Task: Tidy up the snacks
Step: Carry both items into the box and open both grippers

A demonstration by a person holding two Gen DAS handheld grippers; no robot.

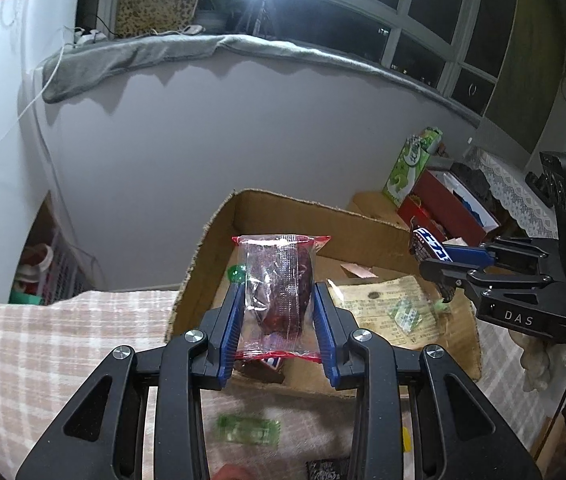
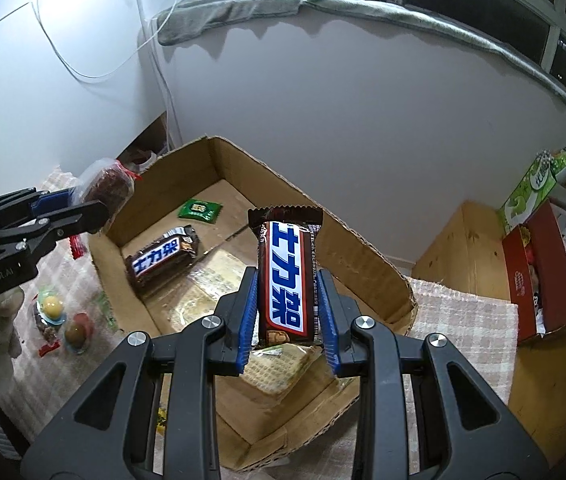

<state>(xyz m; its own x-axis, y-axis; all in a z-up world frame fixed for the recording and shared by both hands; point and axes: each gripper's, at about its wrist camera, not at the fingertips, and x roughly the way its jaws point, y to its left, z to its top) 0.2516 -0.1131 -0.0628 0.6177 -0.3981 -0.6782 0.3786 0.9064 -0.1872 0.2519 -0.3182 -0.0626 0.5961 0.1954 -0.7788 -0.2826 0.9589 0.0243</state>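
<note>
My left gripper (image 1: 279, 308) is shut on a clear red-edged packet with a dark red snack (image 1: 279, 292), held upright above the near edge of the open cardboard box (image 1: 323, 216). It also shows in the right wrist view (image 2: 105, 188) at the box's left side. My right gripper (image 2: 287, 312) is shut on a brown chocolate bar with a blue and white label (image 2: 287, 276), held upright over the box (image 2: 363, 248). It shows in the left wrist view (image 1: 429, 246) at the right. Inside the box lie another chocolate bar (image 2: 163, 260) and a green packet (image 2: 199, 210).
A checked cloth (image 1: 63, 340) covers the table. A green packet (image 1: 249, 432) lies on it in front of the box. Jelly cups (image 2: 53, 308) and small sweets lie left of the box. A red box (image 2: 543, 280) and a green carton (image 2: 535, 188) stand at the right.
</note>
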